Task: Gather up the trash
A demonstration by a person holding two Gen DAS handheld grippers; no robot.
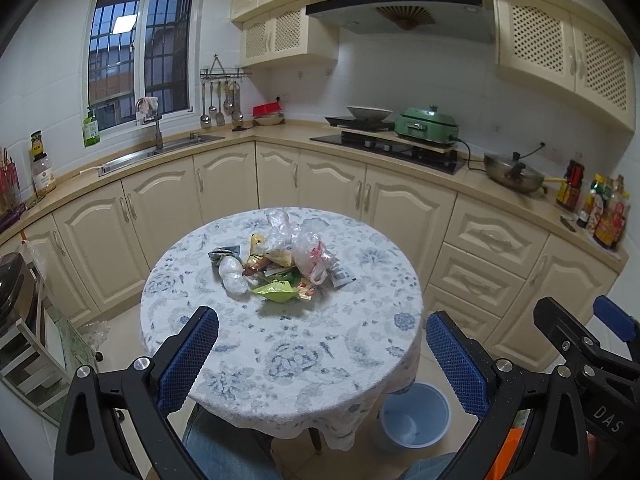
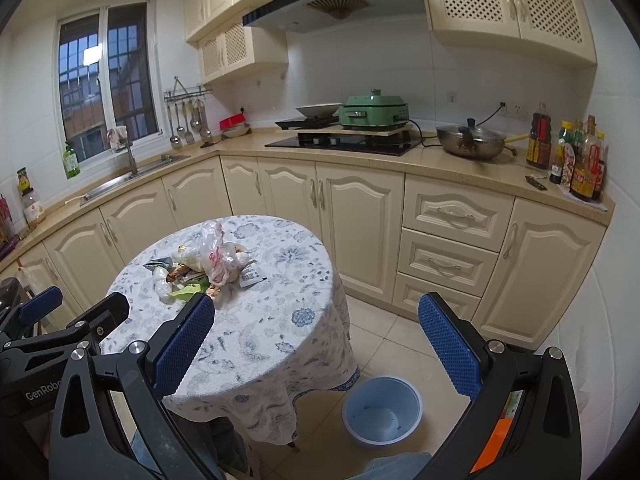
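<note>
Centrally, trash (image 1: 276, 264) litters floral round table (image 1: 280, 360).

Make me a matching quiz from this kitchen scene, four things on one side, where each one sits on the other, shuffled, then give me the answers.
Things:
1. trash pile
2. blue bin
3. green electric pot
4. steel pan with lid

Places:
A. on a wooden board over the black cooktop
B. on the floor beside the round table
C. on the counter between the cooktop and the sauce bottles
D. in the middle of the flowered tablecloth

Pairs: 1-D, 2-B, 3-A, 4-C
</note>
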